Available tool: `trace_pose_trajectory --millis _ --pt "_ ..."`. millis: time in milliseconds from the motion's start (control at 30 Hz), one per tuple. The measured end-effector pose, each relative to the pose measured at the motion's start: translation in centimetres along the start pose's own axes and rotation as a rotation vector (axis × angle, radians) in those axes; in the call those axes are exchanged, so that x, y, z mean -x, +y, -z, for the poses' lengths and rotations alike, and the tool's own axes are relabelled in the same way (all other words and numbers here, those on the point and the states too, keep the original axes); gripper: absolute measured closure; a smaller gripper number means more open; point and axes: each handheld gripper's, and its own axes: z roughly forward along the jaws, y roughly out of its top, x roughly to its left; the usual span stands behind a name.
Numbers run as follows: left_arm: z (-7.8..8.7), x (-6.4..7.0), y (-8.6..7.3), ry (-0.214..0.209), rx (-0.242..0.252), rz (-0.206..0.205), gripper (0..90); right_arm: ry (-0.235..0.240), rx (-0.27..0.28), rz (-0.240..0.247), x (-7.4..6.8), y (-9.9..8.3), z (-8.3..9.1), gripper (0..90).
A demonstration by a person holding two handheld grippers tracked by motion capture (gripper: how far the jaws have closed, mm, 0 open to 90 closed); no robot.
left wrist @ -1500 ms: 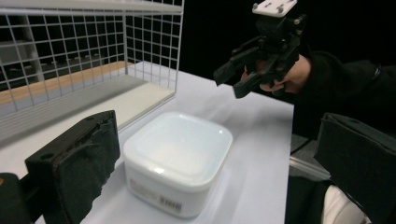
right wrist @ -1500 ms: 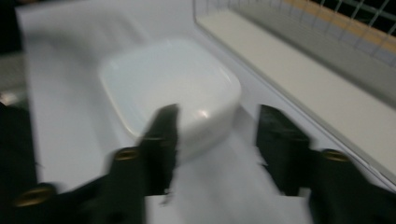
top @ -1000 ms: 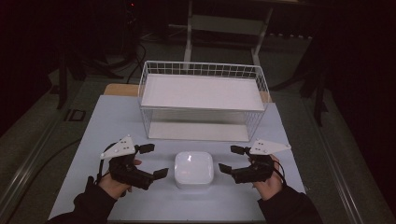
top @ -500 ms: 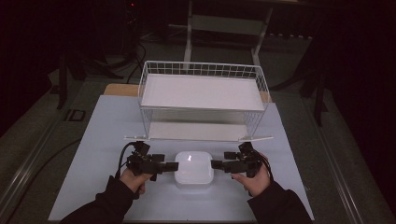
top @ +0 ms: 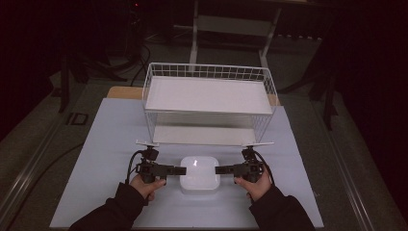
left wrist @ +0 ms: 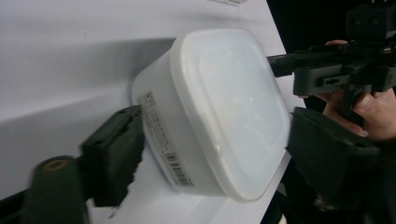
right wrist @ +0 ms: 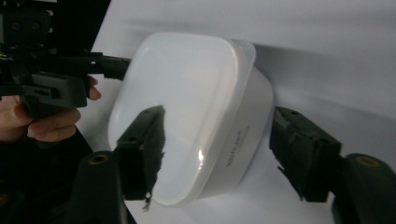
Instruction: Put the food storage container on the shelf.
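Box (top: 200, 173), a white lidded plastic container, square with rounded corners, sits on the table (top: 110, 144) just in front of the wire rack (top: 209, 103). We see a smooth, slightly glossy lid that overhangs the walls as a thin rim, a barcode label on the wall facing the left gripper (left wrist: 215, 140), and small grey print on the wall facing the right gripper (right wrist: 224, 154).

We judge the box to be light, fairly stiff in the walls, and slippery on the lid; the lid may flex or pop if squeezed from above. The surest hold is on the side walls just under the rim, one gripper at each of two opposite sides, so that the rim stops the jaws from sliding up.

In the high view the left gripper (top: 174, 170) stands at the box's left side and the right gripper (top: 222, 170) at its right side. Each gripper's jaws are spread apart, straddling the box between lid and base without yet pinching it; neither is clamped on anything.
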Motion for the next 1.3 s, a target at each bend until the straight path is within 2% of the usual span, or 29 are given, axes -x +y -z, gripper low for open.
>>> trace_pose_trajectory --millis 100,200,300,333,367,467,533,733,933,1033,1300 --pt "-0.1 -0.2 -0.1 -0.012 -0.022 0.027 26.7 0.005 -0.025 -0.033 0.2 0.1 -0.3 42.3" --pt "-0.4 -0.3 -0.2 -0.009 -0.04 0.038 32.8 -0.003 -0.048 -0.043 0.2 0.1 -0.6 46.1" --pt "-0.6 -0.6 -0.3 -0.017 -0.052 0.069 41.3 -0.014 -0.058 -0.056 0.2 0.1 -0.7 52.6" --pt "-0.7 -0.8 -0.3 -0.036 -0.059 0.077 46.3 -0.007 -0.057 -0.066 0.2 0.0 -0.6 54.4" --pt "-0.7 -1.0 -0.4 -0.034 -0.061 0.082 48.8 -0.003 -0.058 -0.073 0.2 0.0 -0.6 56.2" --pt "-0.8 -1.3 -0.5 -0.075 -0.062 0.112 55.0 0.012 -0.057 -0.094 0.1 0.0 -0.6 63.1" --pt "-0.9 -1.2 -0.5 -0.077 -0.066 0.104 56.9 0.023 -0.058 -0.108 0.1 -0.1 -0.6 67.3" --pt "-0.6 -0.8 -0.3 -0.051 -0.076 0.083 59.9 0.011 -0.048 -0.108 -0.2 -0.2 -0.5 71.5" --pt "-0.3 0.0 -0.3 -0.015 -0.062 0.053 67.1 0.011 -0.053 -0.124 -0.2 -0.1 -0.4 72.2" --pt "-0.2 0.2 -0.2 0.002 -0.066 0.042 68.4 -0.003 -0.056 -0.113 -0.4 -0.1 -0.4 72.2" --pt "0.1 0.7 -0.4 0.019 -0.066 0.049 70.2 -0.034 -0.048 -0.102 -1.0 -0.2 -0.3 73.3"
